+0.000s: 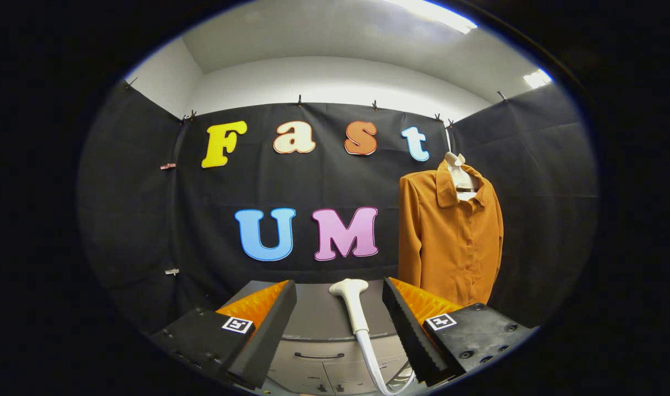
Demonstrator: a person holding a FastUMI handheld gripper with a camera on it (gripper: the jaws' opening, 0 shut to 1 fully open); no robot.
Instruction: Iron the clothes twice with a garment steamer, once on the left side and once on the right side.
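Observation:
An orange-brown button shirt (450,236) hangs on a white hanger (460,175) against the booth wall, beyond my right finger. A white garment steamer head (352,300) lies on a grey cabinet top (318,313), its handle and white hose (374,363) running toward me between my fingers. My gripper (339,308) is open, with the steamer handle in the gap, nearer the right finger, and neither finger touching it.
The grey cabinet has a drawer front with a handle (319,356) just below its top edge. Small clips (168,165) pin the black cloth wall at the left.

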